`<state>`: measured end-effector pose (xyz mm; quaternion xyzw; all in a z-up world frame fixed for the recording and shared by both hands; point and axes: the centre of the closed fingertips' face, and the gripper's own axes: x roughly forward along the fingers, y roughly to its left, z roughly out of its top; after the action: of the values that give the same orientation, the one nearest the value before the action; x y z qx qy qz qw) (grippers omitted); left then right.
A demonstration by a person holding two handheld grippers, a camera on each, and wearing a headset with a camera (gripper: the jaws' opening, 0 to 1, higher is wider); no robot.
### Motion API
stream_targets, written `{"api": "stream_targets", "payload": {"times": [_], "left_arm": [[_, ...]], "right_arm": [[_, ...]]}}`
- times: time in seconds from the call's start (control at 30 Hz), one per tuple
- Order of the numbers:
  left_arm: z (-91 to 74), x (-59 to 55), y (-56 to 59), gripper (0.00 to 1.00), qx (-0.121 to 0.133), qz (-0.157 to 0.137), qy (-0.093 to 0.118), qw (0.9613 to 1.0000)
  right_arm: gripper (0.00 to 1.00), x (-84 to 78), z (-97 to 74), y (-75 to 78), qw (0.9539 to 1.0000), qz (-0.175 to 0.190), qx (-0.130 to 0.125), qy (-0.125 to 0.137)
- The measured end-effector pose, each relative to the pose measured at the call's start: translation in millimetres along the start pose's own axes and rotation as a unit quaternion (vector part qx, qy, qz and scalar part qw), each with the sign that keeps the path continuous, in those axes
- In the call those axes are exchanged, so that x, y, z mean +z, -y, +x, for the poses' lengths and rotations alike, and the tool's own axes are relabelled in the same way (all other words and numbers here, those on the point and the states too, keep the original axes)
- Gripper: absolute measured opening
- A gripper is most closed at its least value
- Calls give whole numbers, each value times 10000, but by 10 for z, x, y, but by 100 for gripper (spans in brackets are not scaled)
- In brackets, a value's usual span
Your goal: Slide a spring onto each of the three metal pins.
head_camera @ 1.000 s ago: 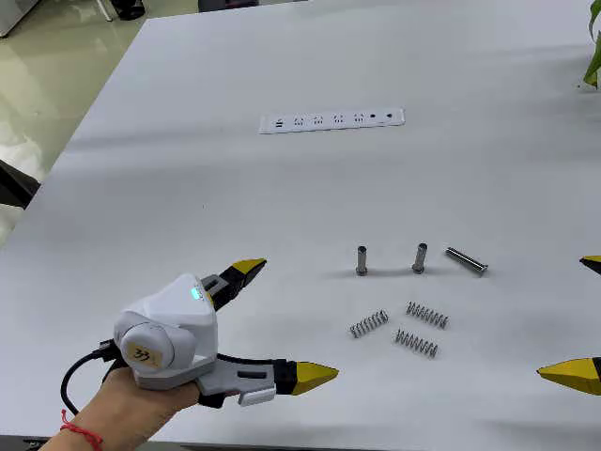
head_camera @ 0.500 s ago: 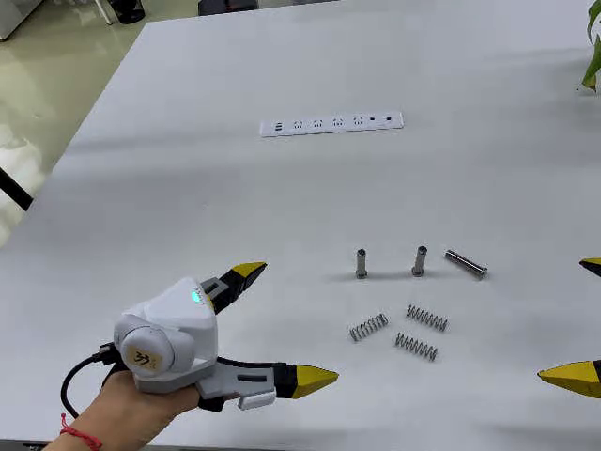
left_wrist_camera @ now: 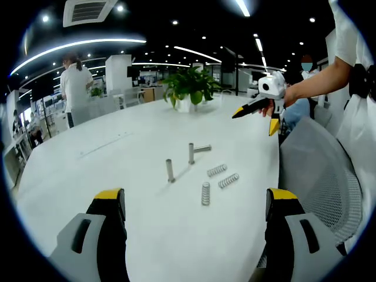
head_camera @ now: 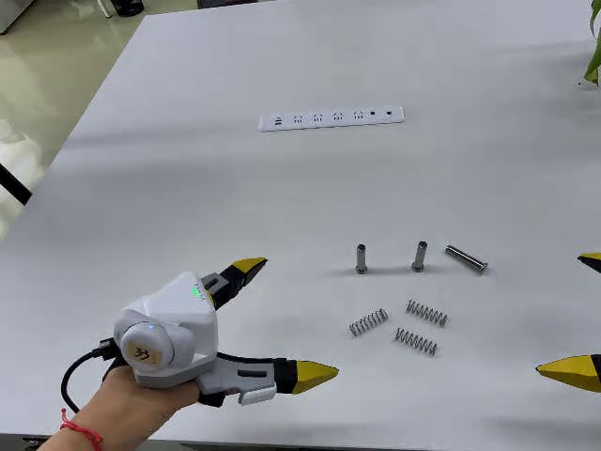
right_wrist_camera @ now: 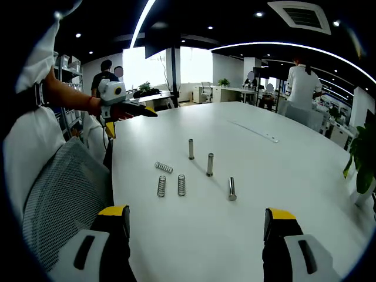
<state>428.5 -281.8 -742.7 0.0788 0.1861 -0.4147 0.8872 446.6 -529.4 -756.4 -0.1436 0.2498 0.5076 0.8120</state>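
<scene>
The left gripper sits low at the near left of the head view, held in a person's hand over the white table. Its yellow-tipped fingers are spread wide apart and grasp nothing. The right gripper comes in from the right edge, where its two yellow tips show. They are also spread wide and are empty. Neither gripper touches any of the parts.

Between the two grippers, one metal pin stands upright on the table. A second pin stands upright a little to its right. A third pin lies on its side just beyond that one, angled across the table.

Nearer the person, three springs lie flat and loose, none of them on a pin. The left spring lies in front of the first upright pin. The far spring and the near spring lie close together and roughly parallel in front of the second.

A white power strip lies farther back on the table, well apart from the parts. Green leaves of a plant show at the far right edge. In the left gripper view, the right gripper is raised above the table's edge in a hand.
</scene>
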Motion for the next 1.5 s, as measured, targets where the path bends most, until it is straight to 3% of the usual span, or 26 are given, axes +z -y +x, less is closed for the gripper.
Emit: {"api": "stream_targets", "payload": {"times": [0.23, 0.7, 1.07, 1.5], "left_arm": [[9, -11, 4, 99, 5, -24, 13, 10000], [21, 0, 14, 99, 12, -38, 59, 10000], [24, 48, 8, 99, 25, -50, 130, 9999], [29, 106, 1, 99, 25, -75, 214, 9997]], "right_arm": [[94, 42, 11, 40, 10000, -13, -7, 13], [86, 272, 95, 189, 9998, -118, -79, 134], [69, 439, 194, 340, 9997, -201, -130, 11], [54, 463, 377, 457, 9991, -232, -17, -359]]}}
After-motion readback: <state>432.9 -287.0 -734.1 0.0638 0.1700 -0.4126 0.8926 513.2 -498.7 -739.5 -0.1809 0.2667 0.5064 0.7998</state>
